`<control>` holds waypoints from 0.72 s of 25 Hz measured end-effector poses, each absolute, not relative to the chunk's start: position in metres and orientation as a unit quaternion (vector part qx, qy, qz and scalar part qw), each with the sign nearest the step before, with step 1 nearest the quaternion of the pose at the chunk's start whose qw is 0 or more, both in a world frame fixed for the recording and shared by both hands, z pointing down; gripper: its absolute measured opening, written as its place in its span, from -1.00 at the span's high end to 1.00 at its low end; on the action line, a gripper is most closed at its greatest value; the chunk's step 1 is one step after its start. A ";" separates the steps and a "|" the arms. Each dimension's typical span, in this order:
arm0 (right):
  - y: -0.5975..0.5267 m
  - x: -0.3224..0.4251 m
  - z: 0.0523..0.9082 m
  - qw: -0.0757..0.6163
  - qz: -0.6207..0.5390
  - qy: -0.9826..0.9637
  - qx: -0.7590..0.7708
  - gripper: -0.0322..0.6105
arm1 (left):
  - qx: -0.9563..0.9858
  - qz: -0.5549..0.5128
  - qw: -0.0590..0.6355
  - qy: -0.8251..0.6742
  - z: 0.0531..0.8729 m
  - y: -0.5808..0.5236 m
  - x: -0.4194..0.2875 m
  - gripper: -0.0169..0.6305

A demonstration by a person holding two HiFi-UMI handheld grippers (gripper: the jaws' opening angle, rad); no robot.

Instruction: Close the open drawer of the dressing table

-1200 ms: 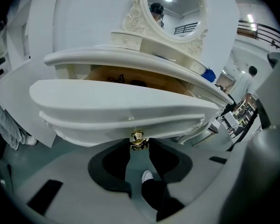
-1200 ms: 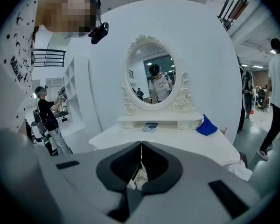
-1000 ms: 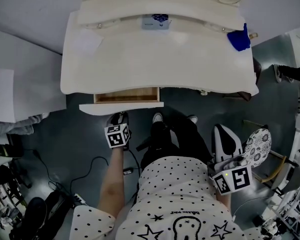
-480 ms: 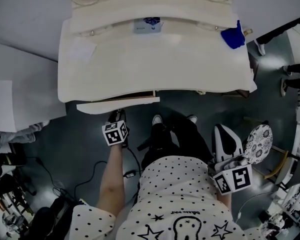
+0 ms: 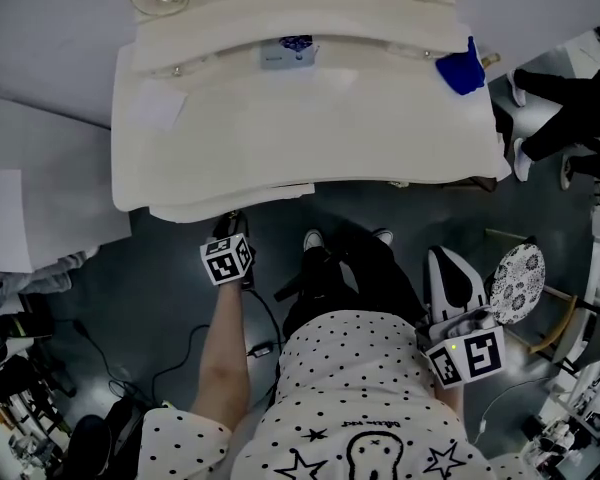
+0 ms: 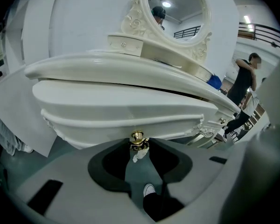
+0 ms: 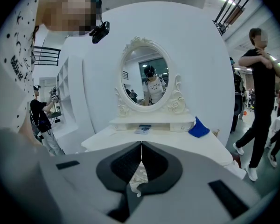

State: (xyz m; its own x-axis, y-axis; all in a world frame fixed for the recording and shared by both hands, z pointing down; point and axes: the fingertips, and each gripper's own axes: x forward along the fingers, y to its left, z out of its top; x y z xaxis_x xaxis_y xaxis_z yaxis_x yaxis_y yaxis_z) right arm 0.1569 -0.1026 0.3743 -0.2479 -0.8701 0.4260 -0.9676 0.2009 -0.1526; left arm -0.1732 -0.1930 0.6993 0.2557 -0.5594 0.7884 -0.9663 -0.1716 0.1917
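Note:
The cream dressing table (image 5: 310, 128) fills the top of the head view. Its left drawer front (image 5: 230, 208) sits almost flush under the tabletop edge, with only a thin lip showing. My left gripper (image 5: 230, 222) is right against that front. In the left gripper view the drawer front (image 6: 121, 113) is very near. Its brass knob (image 6: 137, 136) sits between the tips of my left gripper (image 6: 138, 146), whose jaws stand apart. My right gripper (image 5: 446, 260) hangs back by the person's right side. Seen from its own camera, the right gripper (image 7: 141, 146) is shut and empty, facing the mirror (image 7: 147, 80).
A blue cloth (image 5: 462, 73) lies at the table's right back corner and a small box (image 5: 285, 53) near the mirror base. A patterned stool (image 5: 518, 280) stands at the right. Another person (image 5: 565, 118) walks by there. Cables (image 5: 180, 338) trail on the floor; a white cabinet (image 5: 30, 188) stands left.
The drawer has slid in from clearly open, wood sides showing, to almost flush. My left gripper moved toward the dressing table with it. The right gripper stayed put.

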 end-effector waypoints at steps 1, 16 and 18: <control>-0.103 0.157 0.374 0.124 0.197 -0.765 0.601 0.87 | 0.709 0.287 0.353 -0.538 0.699 -0.194 -0.173 0.52; -0.105 0.160 0.373 0.121 0.198 -0.759 0.609 0.87 | 0.711 0.280 0.350 -0.542 0.698 -0.217 -0.171 0.52; -0.106 0.161 0.372 0.120 0.197 -0.758 0.610 0.87 | 0.712 0.279 0.351 -0.541 0.698 -0.219 -0.170 0.52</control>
